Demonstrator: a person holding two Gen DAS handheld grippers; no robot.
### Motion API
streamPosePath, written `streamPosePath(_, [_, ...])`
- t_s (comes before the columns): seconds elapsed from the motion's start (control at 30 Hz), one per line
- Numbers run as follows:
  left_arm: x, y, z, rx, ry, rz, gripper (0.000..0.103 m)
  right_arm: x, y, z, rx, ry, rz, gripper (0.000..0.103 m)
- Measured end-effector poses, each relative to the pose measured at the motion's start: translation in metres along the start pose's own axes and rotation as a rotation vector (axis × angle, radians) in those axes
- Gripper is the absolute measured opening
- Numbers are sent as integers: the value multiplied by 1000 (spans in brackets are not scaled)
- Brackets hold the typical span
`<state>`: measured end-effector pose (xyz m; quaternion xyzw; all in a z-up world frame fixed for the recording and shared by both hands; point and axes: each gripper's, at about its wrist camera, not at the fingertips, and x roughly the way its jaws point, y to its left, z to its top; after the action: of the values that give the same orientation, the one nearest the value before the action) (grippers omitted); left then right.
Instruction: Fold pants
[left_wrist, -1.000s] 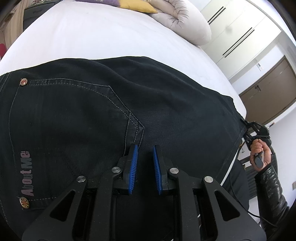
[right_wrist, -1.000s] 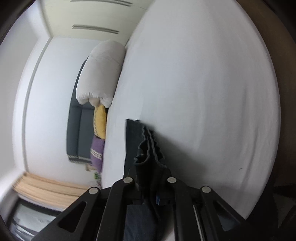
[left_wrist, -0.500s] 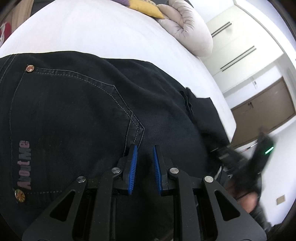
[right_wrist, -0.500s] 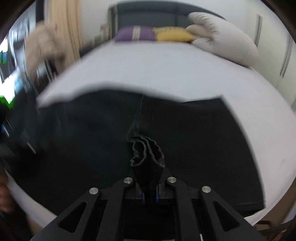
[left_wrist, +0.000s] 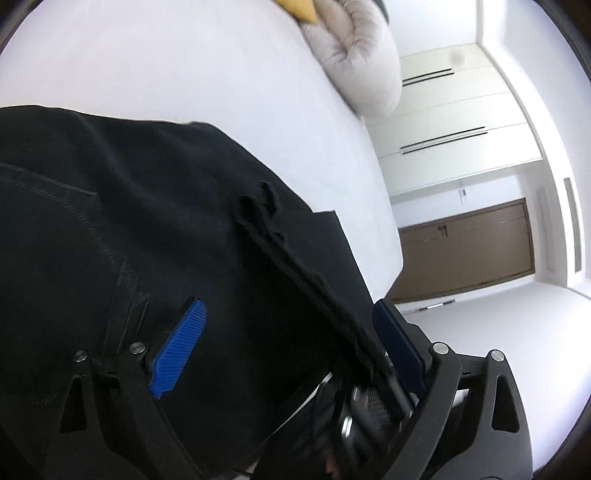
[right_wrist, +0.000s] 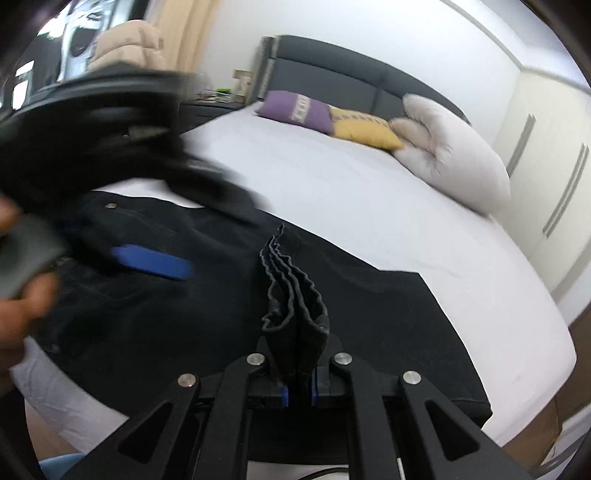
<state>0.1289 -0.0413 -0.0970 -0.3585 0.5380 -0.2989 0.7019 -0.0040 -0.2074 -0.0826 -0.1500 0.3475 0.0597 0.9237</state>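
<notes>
To carry the fold across, the right gripper (right_wrist: 297, 387) clamps the bunched hems at six o'clock over the black pants (right_wrist: 369, 317) on the bed (right_wrist: 332, 177), while the left gripper (left_wrist: 291, 343), jaws just opened wide, straddles the cloth at ten o'clock without pressing.

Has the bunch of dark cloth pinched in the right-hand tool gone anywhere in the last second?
Yes. The right tool has carried the pinched hem in from bare white bed over the black pants, now facing the pillows.

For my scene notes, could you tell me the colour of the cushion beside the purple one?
Yellow cushion; the right wrist view shows it best.
</notes>
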Motion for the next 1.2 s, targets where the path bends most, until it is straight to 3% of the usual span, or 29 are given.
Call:
streamPosePath(0.1, [5, 9, 10, -17, 30, 20, 90, -4, 20, 1, -47, -2, 27, 9])
streamPosePath(0.13, [5, 14, 12, -28, 42, 27, 79, -4, 26, 0, -60, 0, 35, 9])
streamPosePath(0.17, [5, 17, 13, -30, 55, 28, 51, -4, 31, -2, -69, 4, 48, 9])
streamPosePath(0.23, [4, 24, 15, -27, 89, 60, 22, -10, 36, -5, -79, 1, 64, 9])
streamPosePath(0.3, [-1, 28, 16, -13, 92, 73, 16, -11, 41, -4, -98, 2, 73, 9])
streamPosePath(0.67, [-17, 39, 15, 24, 60, 166, 12, -4, 67, -12, -155, 54, 117, 10])
streamPosePath(0.77, [-13, 54, 17, 9, 52, 212, 12, 11, 71, -23, -155, 132, 147, 16])
streamPosePath(0.83, [-20, 55, 16, 5, 40, 212, 13, 9, 69, -27, -138, 126, 144, 18])
streamPosePath(0.9, [-36, 53, 14, 21, 3, 264, 13, 4, 60, -27, -96, 138, 179, 26])
streamPosePath(0.97, [-48, 45, 17, 32, -45, 326, 13, -4, 47, -27, -47, 154, 249, 55])
streamPosePath(1.0, [-57, 39, 16, 54, -74, 348, 13, -11, 38, -28, -15, 160, 314, 60])
streamPosePath(1.1, [-63, 10, 9, 161, -104, 364, 13, -29, 7, -31, 95, 183, 530, 58])
streamPosePath(1.17, [-54, -5, 1, 228, -93, 354, 13, -31, -30, -37, 231, 224, 685, 33])
streamPosePath(1.2, [-48, -10, -4, 259, -81, 352, 13, -31, -48, -40, 290, 235, 740, 30])
